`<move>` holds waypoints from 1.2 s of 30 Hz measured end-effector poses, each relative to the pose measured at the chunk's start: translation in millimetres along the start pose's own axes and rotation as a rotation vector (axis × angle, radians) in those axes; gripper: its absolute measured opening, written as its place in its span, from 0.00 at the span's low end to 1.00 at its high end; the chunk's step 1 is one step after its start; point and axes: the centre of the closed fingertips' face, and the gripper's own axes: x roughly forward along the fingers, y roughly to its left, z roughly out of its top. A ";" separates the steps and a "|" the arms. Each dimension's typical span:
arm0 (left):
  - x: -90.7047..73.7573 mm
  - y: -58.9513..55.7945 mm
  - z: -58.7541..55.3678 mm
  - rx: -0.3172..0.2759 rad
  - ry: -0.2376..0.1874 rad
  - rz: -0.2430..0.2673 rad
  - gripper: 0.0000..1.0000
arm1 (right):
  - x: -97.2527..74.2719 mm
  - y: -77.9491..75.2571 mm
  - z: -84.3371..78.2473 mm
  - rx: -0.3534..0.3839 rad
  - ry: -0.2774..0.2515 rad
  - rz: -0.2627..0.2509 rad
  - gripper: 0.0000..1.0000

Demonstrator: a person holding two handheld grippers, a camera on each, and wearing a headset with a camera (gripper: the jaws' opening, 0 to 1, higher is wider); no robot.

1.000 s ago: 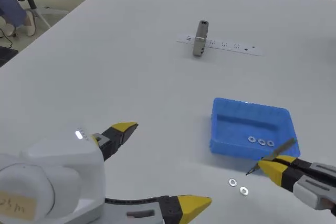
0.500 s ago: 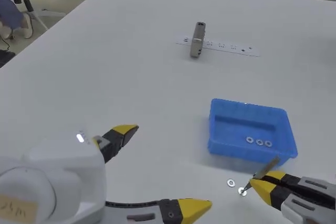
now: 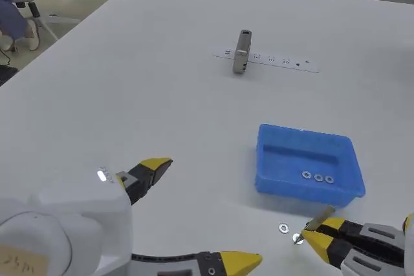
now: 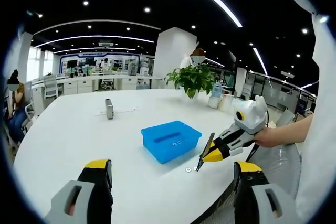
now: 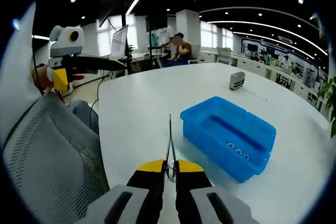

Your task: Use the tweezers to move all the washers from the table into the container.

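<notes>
Roughly halfway, by the look of it: three washers (image 3: pixel 317 176) lie in a row on the floor of the blue container (image 3: pixel 272 153), vs. two loose washers (image 3: pixel 283 228) on the white desk (image 3: pixel 129 95), close together just in front of the container's near wall. At lower right in the head view, the right gripper (image 3: pixel 315 234) has its yellow fingers (image 5: pixel 152 167) pinched shut on the tweezers (image 5: pixel 169 135), held approx. mid-length w/ the points aimed down at the desk. The tweezer tips sit at or on the nearer loose washer; whether they have closed on it is too small to tell. The left gripper (image 3: pixel 211 210) hovers off to the left w/ its fingers spread wide, holding nothing, well apart from the work. By the count, three are in and two are to go, assuming no others lie out of frame. Next up, most likely: nip the nearer one, lift it over the wall, drop it beside the other three, then repeat once. At the desk's far side: a power strip (image 3: pixel 278 61) w/ a grey plug block (image 3: pixel 242 50), no part of the job.
</notes>
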 end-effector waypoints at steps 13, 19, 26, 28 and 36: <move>-0.9 2.5 0.6 -0.002 -0.008 0.005 0.99 | -3.8 -0.9 5.2 -0.043 -0.003 -0.004 0.03; 0.3 3.5 0.4 -0.005 -0.008 0.005 0.99 | -11.1 -6.4 23.4 -0.011 -0.055 -0.018 0.03; 1.7 3.2 1.6 -0.001 -0.008 0.000 0.99 | -19.1 -18.8 48.8 0.017 -0.121 -0.028 0.03; 1.2 3.8 1.1 -0.003 -0.007 0.001 0.99 | -20.2 -23.5 55.7 0.029 -0.142 -0.032 0.03; 0.8 6.2 1.0 -0.001 -0.004 0.006 0.99 | -21.3 -48.0 73.3 0.056 -0.178 -0.059 0.03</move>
